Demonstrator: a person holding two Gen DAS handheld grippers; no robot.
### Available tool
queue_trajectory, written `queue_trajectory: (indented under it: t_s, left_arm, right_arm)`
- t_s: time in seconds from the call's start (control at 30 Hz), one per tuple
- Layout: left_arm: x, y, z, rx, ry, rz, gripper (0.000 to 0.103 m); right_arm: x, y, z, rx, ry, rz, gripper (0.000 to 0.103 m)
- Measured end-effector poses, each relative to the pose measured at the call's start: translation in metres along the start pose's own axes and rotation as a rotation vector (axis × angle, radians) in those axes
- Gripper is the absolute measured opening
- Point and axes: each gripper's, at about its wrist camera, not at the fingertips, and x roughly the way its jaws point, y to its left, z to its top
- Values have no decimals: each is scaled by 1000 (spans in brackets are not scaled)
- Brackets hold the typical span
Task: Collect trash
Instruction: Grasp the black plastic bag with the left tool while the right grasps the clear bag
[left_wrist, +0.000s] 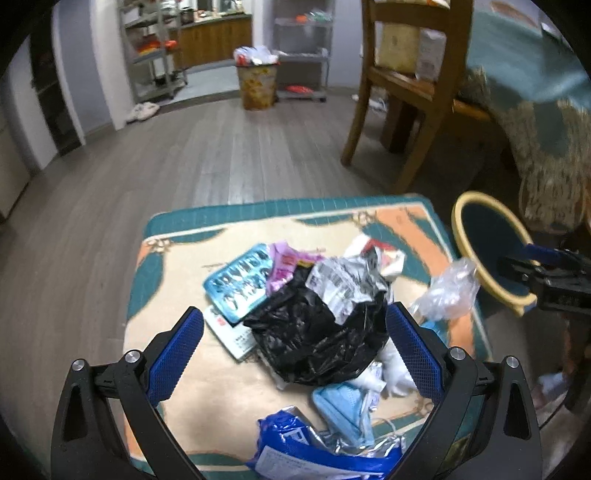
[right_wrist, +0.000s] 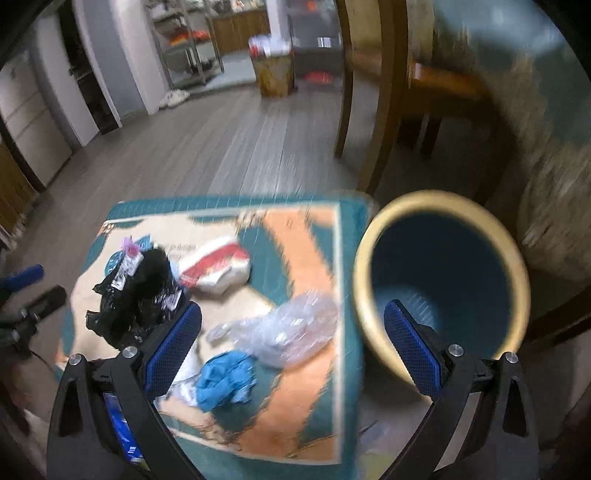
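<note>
Trash is heaped on a patterned teal-and-orange cloth-covered stool (left_wrist: 177, 280): a crumpled black plastic bag (left_wrist: 314, 332) at the middle, a teal blister pack (left_wrist: 240, 284) beside it, a blue face mask (left_wrist: 343, 406) and a blue foil wrapper (left_wrist: 317, 450) nearer the camera. A clear crumpled plastic bag (right_wrist: 284, 332) is seen at the stool's right edge, just beside a round yellow-rimmed dark-blue bin (right_wrist: 439, 206). The left gripper (left_wrist: 295, 328) is spread wide about the black bag, holding nothing. The right gripper (right_wrist: 293, 328) is likewise wide open and empty.
</note>
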Motion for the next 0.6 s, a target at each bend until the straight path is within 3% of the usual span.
queue_trajectory:
  t_s: [0.13,0.3,0.37,0.4,0.47,0.53,0.6]
  left_arm:
    - [18,-20,-7,74,43,-27,97]
    - [34,-36,-13,164,53,-31,93]
    - [40,-37,-12,170,58,-39,78]
    - [45,-37,-12,170,69,-39,72]
    - [57,-37,-13,170,100,-19,50]
    - [62,-37,-14,175,114,-12,41]
    - [55,-34,-10,160,98,-32,36]
  right_arm:
    - [28,-4,-1,90,66,50,95]
    - [61,7,-9,79,178,57,60]
    - [75,7,-14,97,230,71,51]
    - [78,6,-15,100,239,73,37]
    - [80,6,-17,117,247,96,28]
    - [76,7,-17,125,234,114,20]
    - [68,6,-13,130,214,124,18]
